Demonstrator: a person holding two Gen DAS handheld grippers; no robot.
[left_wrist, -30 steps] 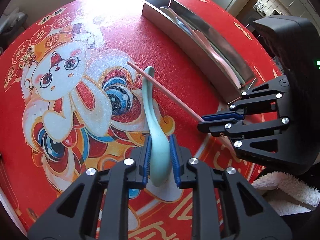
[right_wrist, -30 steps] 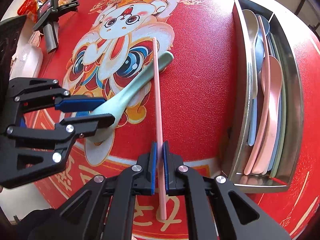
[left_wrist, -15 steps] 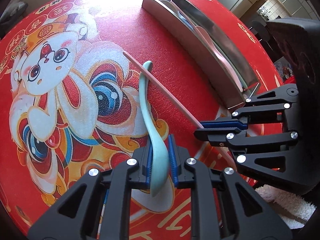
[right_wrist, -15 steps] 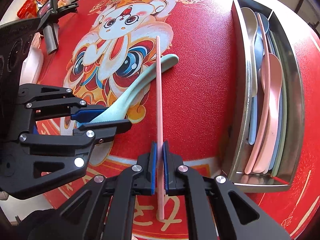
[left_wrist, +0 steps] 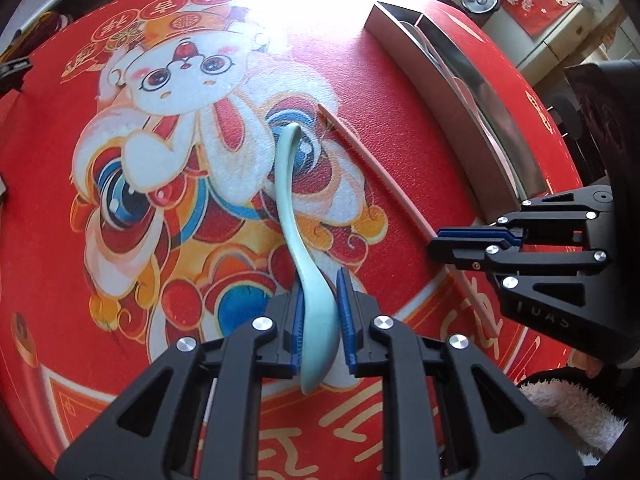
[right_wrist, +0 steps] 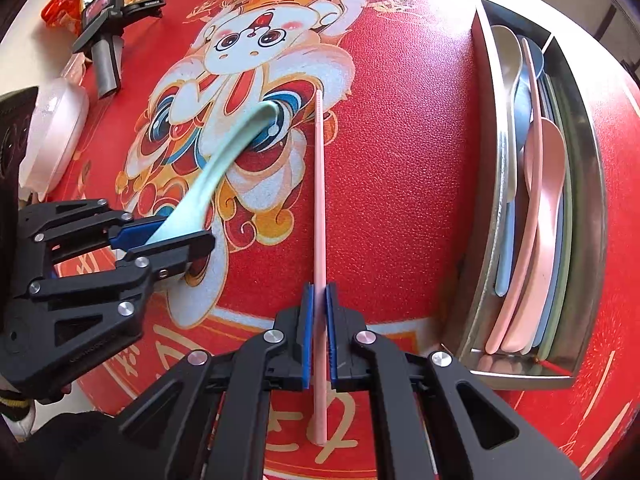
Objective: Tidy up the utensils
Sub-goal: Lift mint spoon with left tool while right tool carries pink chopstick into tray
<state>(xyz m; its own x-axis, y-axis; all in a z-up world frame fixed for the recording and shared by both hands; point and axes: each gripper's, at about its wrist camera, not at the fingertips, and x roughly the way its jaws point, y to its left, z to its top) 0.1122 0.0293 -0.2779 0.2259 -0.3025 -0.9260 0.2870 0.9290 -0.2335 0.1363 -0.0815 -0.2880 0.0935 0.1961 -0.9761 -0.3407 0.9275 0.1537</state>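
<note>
My left gripper [left_wrist: 320, 312] is shut on the bowl end of a mint green spoon [left_wrist: 294, 220], its handle pointing away over the red mat. My right gripper [right_wrist: 319, 304] is shut on a pink chopstick [right_wrist: 319, 200] that points straight ahead. In the right wrist view the left gripper [right_wrist: 160, 236] holds the green spoon [right_wrist: 224, 152] at the left, lifted off the mat. In the left wrist view the right gripper [left_wrist: 452, 244] holds the chopstick [left_wrist: 384, 176] at the right. A steel utensil tray [right_wrist: 588, 208] at the right holds pink, blue, green and white spoons.
A red mat with a rabbit print [right_wrist: 256, 40] covers the round table. A black tool [right_wrist: 104, 32], a red packet [right_wrist: 68, 4] and a white case [right_wrist: 52, 124] lie at the far left. A white fluffy cloth [left_wrist: 576, 412] sits at the near right edge.
The left gripper has lifted the green spoon and swung left, away from the chopstick. The spoon handle no longer crosses the chopstick. The right gripper holds the chopstick almost unmoved.
</note>
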